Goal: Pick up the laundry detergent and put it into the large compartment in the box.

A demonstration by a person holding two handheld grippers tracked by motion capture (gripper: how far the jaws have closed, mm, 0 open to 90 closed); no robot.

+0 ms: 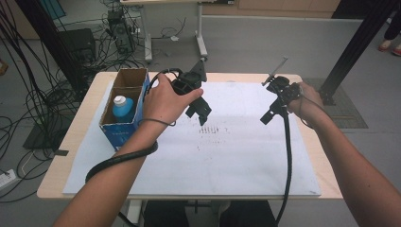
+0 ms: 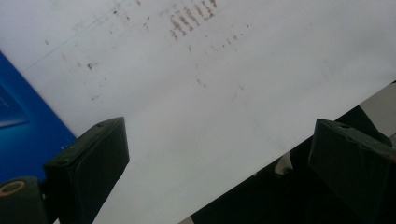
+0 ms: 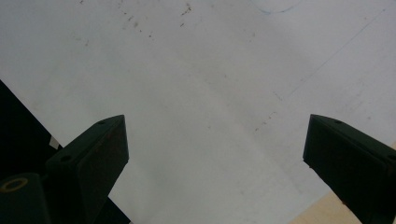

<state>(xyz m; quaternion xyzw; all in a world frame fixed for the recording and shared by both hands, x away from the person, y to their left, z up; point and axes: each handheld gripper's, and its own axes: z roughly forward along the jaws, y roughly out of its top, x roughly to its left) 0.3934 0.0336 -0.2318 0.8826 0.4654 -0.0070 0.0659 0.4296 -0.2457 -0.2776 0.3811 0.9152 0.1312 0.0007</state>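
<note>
A person holds a black gripper in each hand above a white paper sheet on the table. My left gripper hovers beside a blue cardboard box that holds a blue bottle with a white cap. In the left gripper view its jaws stand wide apart over stained paper, with the box wall at the left. My right gripper hangs over the right part of the sheet. In the right gripper view my right gripper is open with bare paper between its jaws.
Brown marks dot the middle of the sheet. The wooden table edge shows right of the paper. Cables lie on the floor at the left, a black post stands at the back right, and another table's legs stand behind.
</note>
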